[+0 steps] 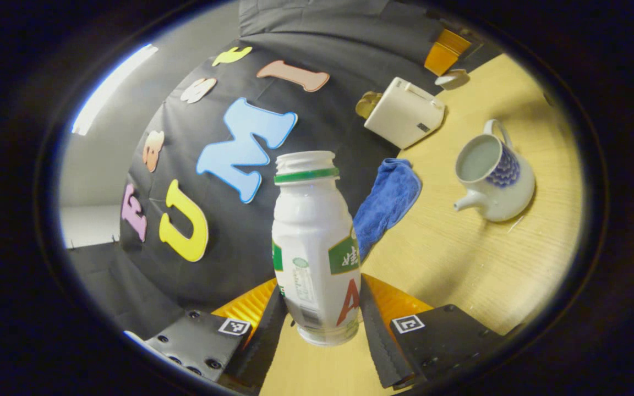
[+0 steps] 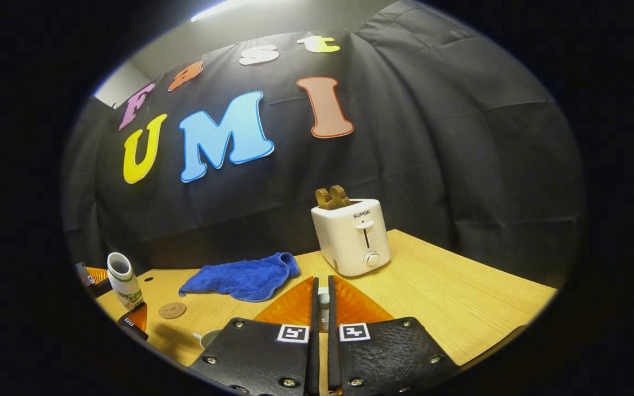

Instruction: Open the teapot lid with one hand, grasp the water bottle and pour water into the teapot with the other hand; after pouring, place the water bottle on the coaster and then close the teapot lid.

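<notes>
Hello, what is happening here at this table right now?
A person works with a gripper in each hand. The left gripper is shut on an uncapped water bottle, held upright above the wooden table. The teapot stands open, its lid off. The right gripper is nearly closed on a small pale thing, probably the lid knob. The coaster lies bare beside a blue cloth; a toaster stands behind.

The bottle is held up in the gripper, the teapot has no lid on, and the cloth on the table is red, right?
Almost. The cloth is blue, not red, as the left gripper view shows. The left gripper does hold the bottle, and the teapot is open.
</notes>
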`<state>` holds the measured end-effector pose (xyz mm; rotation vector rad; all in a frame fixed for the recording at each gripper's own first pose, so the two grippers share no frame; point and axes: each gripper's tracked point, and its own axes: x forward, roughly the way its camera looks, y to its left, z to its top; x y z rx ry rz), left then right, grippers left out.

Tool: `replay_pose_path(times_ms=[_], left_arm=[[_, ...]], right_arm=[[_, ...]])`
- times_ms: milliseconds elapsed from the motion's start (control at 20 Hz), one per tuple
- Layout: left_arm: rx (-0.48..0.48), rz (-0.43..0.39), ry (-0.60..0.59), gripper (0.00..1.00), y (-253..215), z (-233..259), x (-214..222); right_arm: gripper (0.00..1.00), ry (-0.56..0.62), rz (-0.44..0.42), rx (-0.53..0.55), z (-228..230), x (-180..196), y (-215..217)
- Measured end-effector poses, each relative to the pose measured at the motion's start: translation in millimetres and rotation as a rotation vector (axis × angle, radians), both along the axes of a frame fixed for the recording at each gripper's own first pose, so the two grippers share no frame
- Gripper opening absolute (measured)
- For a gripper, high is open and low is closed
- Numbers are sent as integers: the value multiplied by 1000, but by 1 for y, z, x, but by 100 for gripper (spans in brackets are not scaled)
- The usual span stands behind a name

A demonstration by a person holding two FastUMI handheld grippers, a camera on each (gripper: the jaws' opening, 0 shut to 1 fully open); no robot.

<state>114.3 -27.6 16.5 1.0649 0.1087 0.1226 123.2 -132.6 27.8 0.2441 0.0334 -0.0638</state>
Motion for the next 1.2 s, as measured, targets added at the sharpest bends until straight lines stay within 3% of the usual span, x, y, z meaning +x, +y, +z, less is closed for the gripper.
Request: replay_pose_path(times_ms=[50, 500, 1200], left_arm=[[32, -6, 2, 84, -2, 0, 2], [390, -55, 22, 83, -20, -2, 8], [656, -118, 13, 84, -40, -2, 15]], right_arm=[[6, 4, 1, 3, -2, 1, 0], [6, 5, -16, 33, -3, 1, -8], [6, 10, -18, 70, -6, 3, -13]])
